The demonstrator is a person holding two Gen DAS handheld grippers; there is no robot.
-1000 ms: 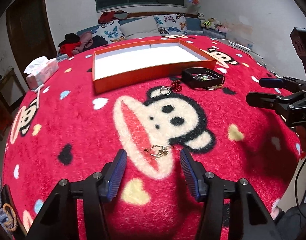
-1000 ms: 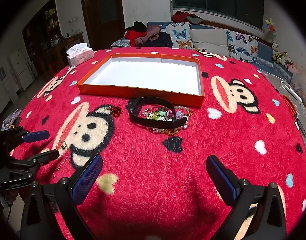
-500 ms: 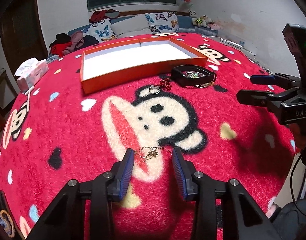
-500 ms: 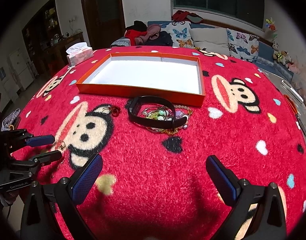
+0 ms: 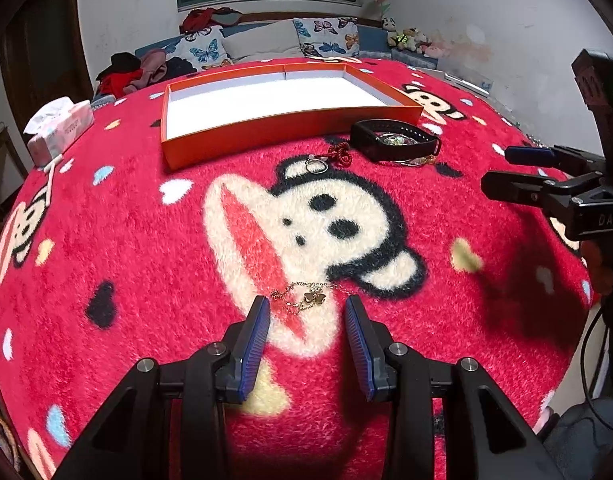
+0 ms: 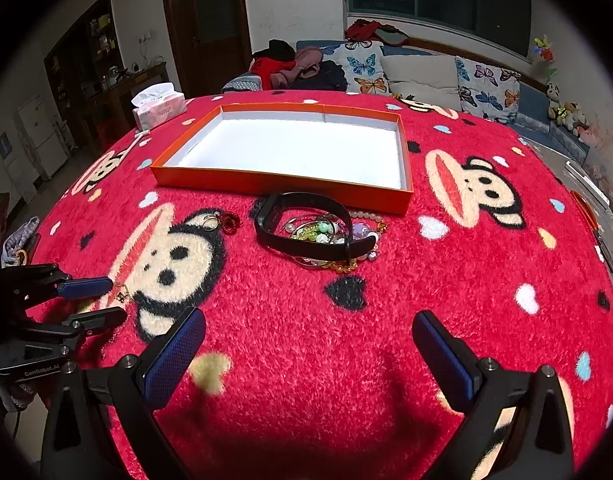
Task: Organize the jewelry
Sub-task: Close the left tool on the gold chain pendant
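A pink tissue box (image 6: 159,106) is sitting at the far left edge of the fluffy red cartoon-monkey blanket (image 6: 446,264). Butterfly-print cushions (image 6: 488,88) are leaning along the blue sofa (image 6: 562,136) behind.

left claw (image 6: 92,304) body: "GenRobot.AI"
right claw (image 5: 522,172) body: "DAS"
tissue pack (image 5: 60,128): print too blurred to read

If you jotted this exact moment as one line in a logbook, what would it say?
left claw: open, astride gold chain | right claw: open, empty | orange tray: empty | black band, beads: on blanket
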